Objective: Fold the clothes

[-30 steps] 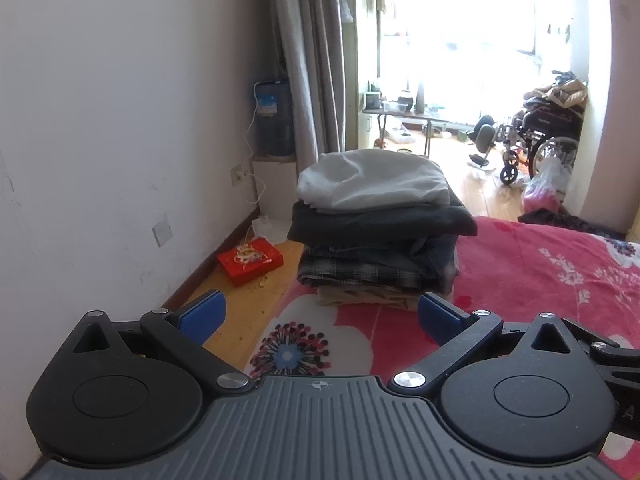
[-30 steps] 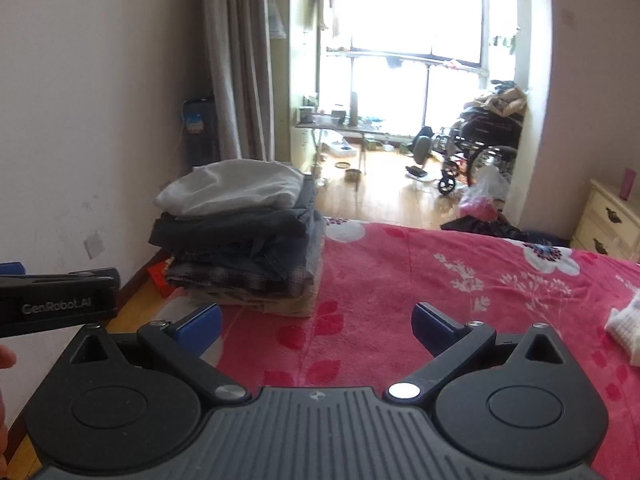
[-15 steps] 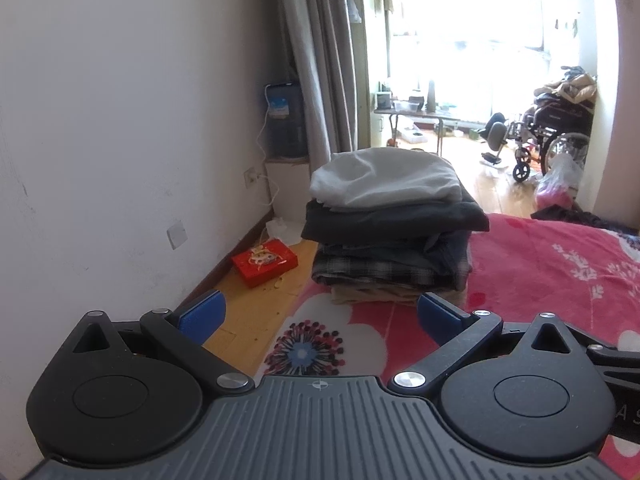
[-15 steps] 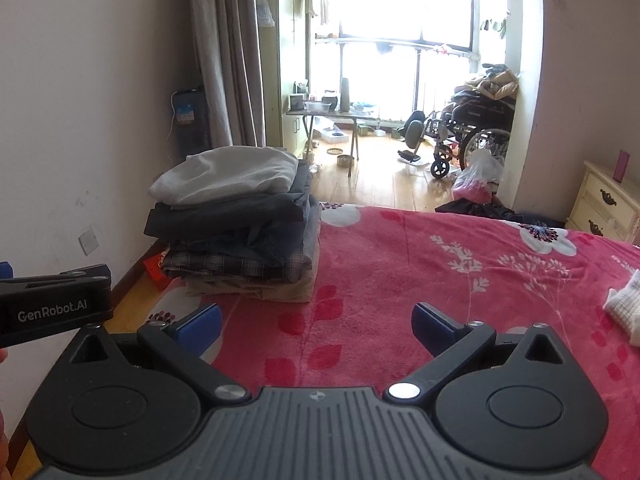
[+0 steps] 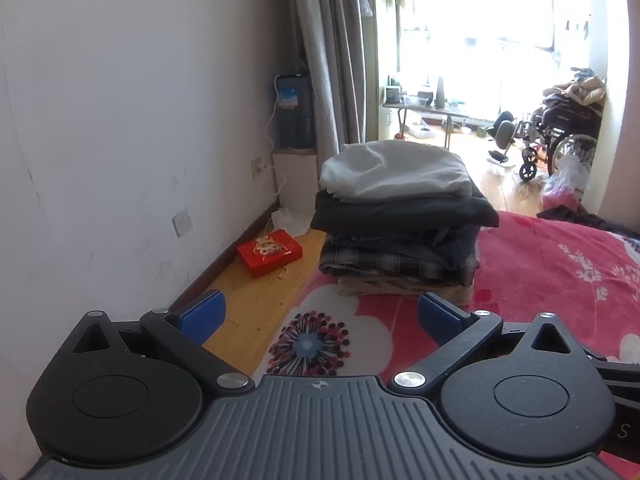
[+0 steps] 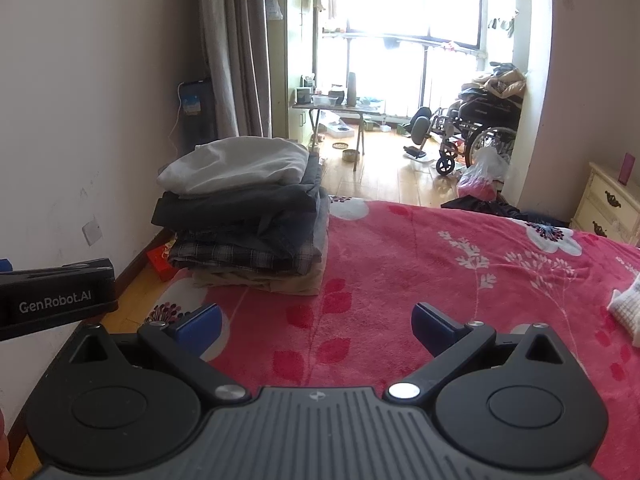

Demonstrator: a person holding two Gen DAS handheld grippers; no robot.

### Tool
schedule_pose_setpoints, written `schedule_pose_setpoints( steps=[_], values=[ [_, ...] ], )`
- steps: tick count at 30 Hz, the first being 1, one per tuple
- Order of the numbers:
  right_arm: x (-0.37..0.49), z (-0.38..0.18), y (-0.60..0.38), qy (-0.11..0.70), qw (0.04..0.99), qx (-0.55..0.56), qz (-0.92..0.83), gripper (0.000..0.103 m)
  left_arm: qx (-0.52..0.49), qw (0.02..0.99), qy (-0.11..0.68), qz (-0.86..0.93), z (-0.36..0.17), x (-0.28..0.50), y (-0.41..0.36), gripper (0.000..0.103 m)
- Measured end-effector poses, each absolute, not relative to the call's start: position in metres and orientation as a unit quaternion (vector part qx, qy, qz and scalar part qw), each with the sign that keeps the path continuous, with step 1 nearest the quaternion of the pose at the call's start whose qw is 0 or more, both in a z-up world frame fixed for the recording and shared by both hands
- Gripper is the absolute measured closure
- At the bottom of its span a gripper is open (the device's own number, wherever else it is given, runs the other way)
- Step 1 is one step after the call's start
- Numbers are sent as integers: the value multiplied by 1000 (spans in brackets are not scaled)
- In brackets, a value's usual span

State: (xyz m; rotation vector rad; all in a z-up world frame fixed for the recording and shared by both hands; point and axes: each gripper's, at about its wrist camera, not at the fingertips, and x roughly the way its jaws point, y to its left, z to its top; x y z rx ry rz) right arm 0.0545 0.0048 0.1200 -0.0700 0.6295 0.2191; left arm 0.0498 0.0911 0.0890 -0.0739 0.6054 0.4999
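Observation:
A stack of folded clothes [image 5: 400, 220] [image 6: 244, 220] stands at the left corner of the bed, a pale grey garment [image 5: 394, 170] [image 6: 236, 168] on top, dark and plaid pieces under it. The bed carries a red floral blanket [image 5: 560, 276] [image 6: 420, 264]. My left gripper [image 5: 318, 318] is open and empty, held short of the stack. My right gripper [image 6: 316, 324] is open and empty too, over the blanket to the stack's right. The left gripper's black body [image 6: 56, 298] shows at the left edge of the right wrist view. A white cloth [image 6: 628, 306] lies at the blanket's right edge.
A white wall [image 5: 120, 140] runs along the left, with a red box [image 5: 269, 252] on the wooden floor beside the bed. Beyond are a grey curtain [image 5: 328, 52], a water dispenser [image 5: 294, 120], a folding table [image 6: 340, 112], a wheelchair [image 6: 476, 136] and a cream nightstand [image 6: 608, 204].
Both grippers have drawn back and risen a little from the stack, so it sits slightly farther and lower in both views. Both stay open and empty.

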Motion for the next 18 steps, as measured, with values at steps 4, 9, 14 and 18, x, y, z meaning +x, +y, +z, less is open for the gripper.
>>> schedule_pose_setpoints(
  steps=[4,9,14,18],
  values=[
    [56,117,5,312,944,-33,105,0,-39,921,300,247,88,49,93,0],
    [58,115,6,317,943,-30,101,0,-42,918,306,250,86,48,96,0],
    [56,115,7,315,943,-33,104,0,-38,918,305,250,86,47,94,0],
    [56,114,8,315,943,-36,104,0,-36,918,307,248,86,47,93,0]
  ],
)
